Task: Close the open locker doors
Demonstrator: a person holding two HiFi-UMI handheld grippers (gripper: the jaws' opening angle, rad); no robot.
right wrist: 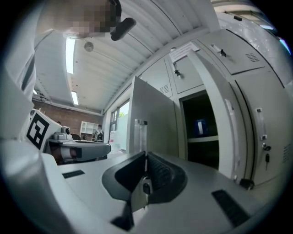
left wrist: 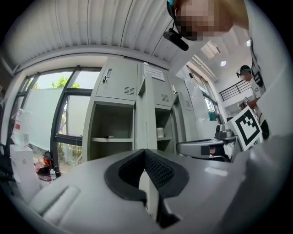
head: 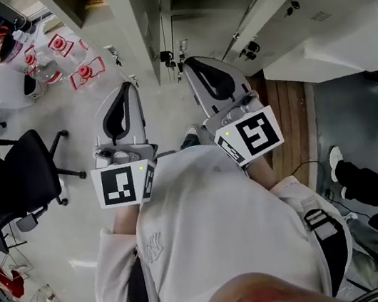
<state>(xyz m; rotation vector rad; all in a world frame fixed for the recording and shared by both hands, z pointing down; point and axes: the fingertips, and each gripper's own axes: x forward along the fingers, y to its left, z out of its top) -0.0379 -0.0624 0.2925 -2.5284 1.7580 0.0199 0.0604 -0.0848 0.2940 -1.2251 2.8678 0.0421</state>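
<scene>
**Open door stands edge-on between the two grippers**

Both tools are empty. The left gripper (left wrist: 146, 160) has its dark pads pressed together with nothing between them, and the right gripper (right wrist: 144, 160) is closed the same way. In the head view they are held side by side at chest height, pointing at the lockers (left wrist: 123, 82) ahead.

From the right gripper, the open door (right wrist: 153, 121) rises just left of centre. Its long axis is upright and its free edge faces the person. The dark compartment (right wrist: 199, 130) it belongs to lies beyond it to the right, so the door probably has to swing rightward. The left gripper sits nearer the door's outer face and looks better placed to push.
</scene>
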